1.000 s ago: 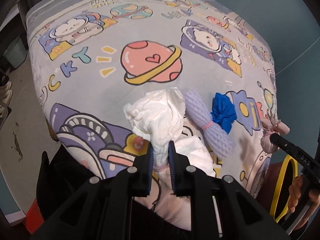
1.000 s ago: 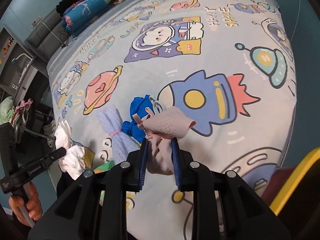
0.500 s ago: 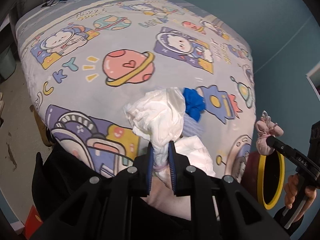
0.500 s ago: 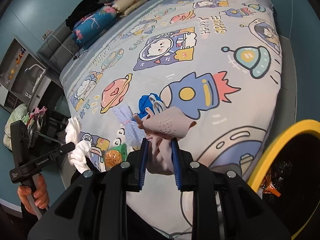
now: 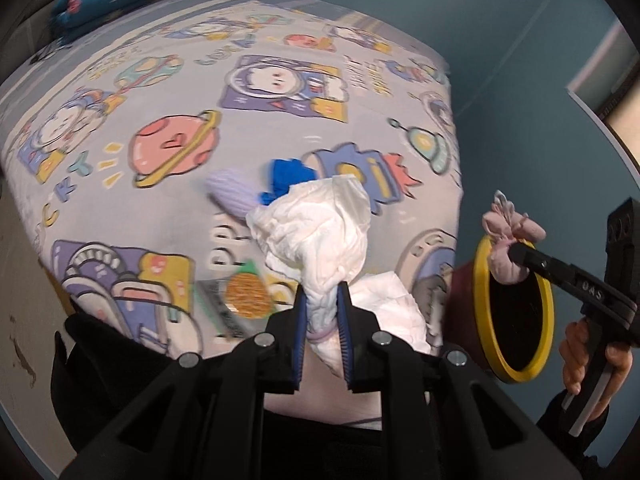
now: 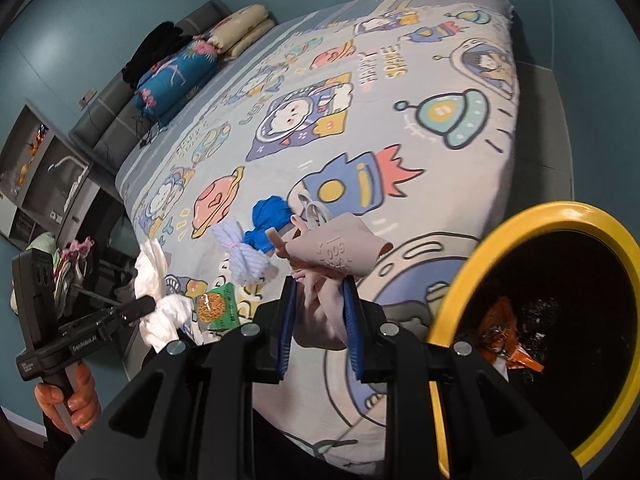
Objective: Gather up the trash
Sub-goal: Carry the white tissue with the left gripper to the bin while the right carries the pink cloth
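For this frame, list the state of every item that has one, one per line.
left gripper: shut on white crumpled tissue, lifted off the bed
right gripper: shut on pink glove, held near the bin
yellow-rimmed bin: open, wrappers inside
blue wad: lying on bed
purple foam net: lying on bed, tied at the middle
green snack packet: lying at bed edge
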Demonstrator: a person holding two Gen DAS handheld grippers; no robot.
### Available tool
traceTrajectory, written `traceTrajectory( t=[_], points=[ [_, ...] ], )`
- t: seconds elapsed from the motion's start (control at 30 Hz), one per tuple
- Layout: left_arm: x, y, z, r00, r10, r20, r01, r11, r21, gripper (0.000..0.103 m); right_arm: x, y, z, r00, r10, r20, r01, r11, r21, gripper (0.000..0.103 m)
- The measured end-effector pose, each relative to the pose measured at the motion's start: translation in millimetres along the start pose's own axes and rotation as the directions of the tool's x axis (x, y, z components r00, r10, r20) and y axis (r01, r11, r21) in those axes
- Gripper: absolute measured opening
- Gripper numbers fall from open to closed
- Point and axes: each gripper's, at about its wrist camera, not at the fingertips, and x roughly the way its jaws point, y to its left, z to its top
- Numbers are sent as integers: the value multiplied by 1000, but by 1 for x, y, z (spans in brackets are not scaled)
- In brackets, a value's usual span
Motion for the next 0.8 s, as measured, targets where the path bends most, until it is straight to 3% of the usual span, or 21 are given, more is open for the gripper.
traceTrajectory(
  t=[0.57, 0.8],
  points=[
    [19, -111, -4, 999, -33, -10, 35, 974, 223, 13, -56, -82, -16, 989, -99, 109, 80, 983, 163, 22],
    [29, -153, -6, 999, -49, -18, 52, 954, 296, 14, -72, -106, -21, 985, -107, 136, 76, 975, 211, 22]
  ],
)
